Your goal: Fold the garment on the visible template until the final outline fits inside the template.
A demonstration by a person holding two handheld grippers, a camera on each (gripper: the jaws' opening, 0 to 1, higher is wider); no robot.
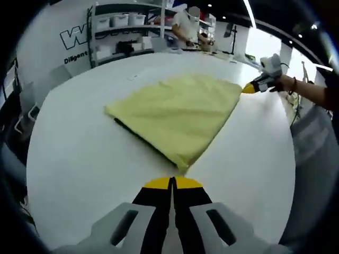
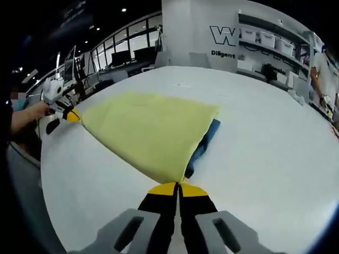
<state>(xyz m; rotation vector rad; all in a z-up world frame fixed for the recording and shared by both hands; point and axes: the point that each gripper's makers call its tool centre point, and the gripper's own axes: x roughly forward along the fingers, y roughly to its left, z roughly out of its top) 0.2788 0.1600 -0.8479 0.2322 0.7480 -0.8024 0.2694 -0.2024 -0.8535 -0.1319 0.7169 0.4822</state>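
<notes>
A yellow garment lies folded flat on the white table. From under one edge of it a dark blue template peeks out, seen as a dark strip in the left gripper view. My left gripper is shut, its yellow tips pinching the garment's near corner; it also appears at the far corner in the right gripper view. My right gripper is shut on the opposite corner and shows held by a hand in the left gripper view.
A shelf unit with white boxes stands behind the table, with a person working near it. A lettered wall rises beyond. The table's rounded edge runs close to the person holding the grippers.
</notes>
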